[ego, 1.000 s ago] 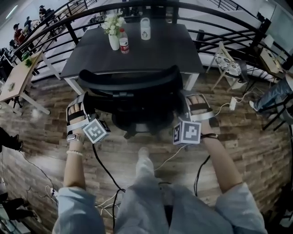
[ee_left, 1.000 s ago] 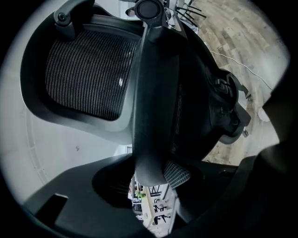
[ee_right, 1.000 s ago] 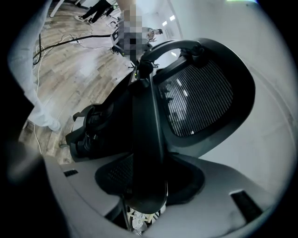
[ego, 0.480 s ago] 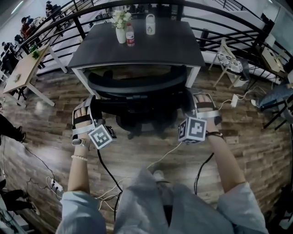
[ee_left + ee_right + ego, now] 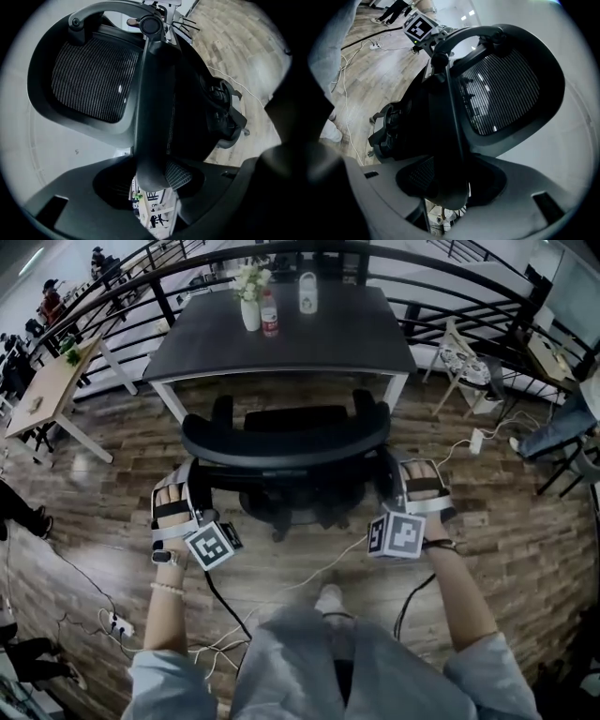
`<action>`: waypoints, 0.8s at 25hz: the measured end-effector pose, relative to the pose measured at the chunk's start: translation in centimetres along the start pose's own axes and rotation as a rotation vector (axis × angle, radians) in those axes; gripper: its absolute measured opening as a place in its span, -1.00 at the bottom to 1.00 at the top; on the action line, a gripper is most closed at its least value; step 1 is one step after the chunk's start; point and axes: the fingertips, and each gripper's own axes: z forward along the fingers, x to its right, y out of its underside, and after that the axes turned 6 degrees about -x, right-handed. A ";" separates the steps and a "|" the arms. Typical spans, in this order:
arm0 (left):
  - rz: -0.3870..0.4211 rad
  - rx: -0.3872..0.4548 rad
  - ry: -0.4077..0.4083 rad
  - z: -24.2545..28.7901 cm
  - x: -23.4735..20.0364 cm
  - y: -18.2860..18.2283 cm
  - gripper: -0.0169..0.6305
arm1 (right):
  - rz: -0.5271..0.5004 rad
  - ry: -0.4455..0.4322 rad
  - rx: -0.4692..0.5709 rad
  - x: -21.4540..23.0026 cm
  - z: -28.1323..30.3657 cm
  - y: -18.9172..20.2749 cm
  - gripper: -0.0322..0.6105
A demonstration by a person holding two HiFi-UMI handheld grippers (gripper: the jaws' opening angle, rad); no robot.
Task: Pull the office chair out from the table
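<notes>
The black mesh-backed office chair point(image 5: 286, 442) stands on the wood floor just in front of the dark table point(image 5: 281, 338), its seat out from under the tabletop. My left gripper point(image 5: 192, 486) is shut on the left edge of the backrest frame point(image 5: 151, 117), which runs between its jaws in the left gripper view. My right gripper point(image 5: 387, 479) is shut on the right edge of the backrest frame point(image 5: 447, 140) in the same way. The mesh back point(image 5: 91, 75) fills much of both gripper views, and the chair's base point(image 5: 386, 131) shows below it.
A vase of flowers point(image 5: 248, 296), a bottle point(image 5: 270, 315) and a white jug point(image 5: 307, 292) stand on the table's far side. Cables point(image 5: 309, 577) lie on the floor by the person's foot point(image 5: 328, 598). A black railing point(image 5: 450, 296) curves behind; a light table point(image 5: 47, 390) stands left.
The chair has rolled back from under the table toward the person, with both grippers moving along with it, still closed on the backrest edges.
</notes>
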 end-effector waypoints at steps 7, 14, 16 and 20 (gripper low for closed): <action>0.013 0.021 -0.001 -2.8 0.3 1.7 -0.32 | 0.011 0.009 -0.025 -1.4 -3.6 -0.7 -0.27; -0.014 0.037 -0.018 -5.3 0.6 3.5 -0.32 | 0.024 0.043 -0.045 -2.7 -7.0 -1.9 -0.27; -0.019 0.043 -0.022 -5.7 0.7 3.8 -0.32 | 0.027 0.046 -0.048 -3.0 -7.6 -2.2 -0.27; -0.023 0.046 -0.027 -6.2 0.8 4.7 -0.32 | 0.020 0.050 -0.054 -3.5 -8.5 -2.8 -0.27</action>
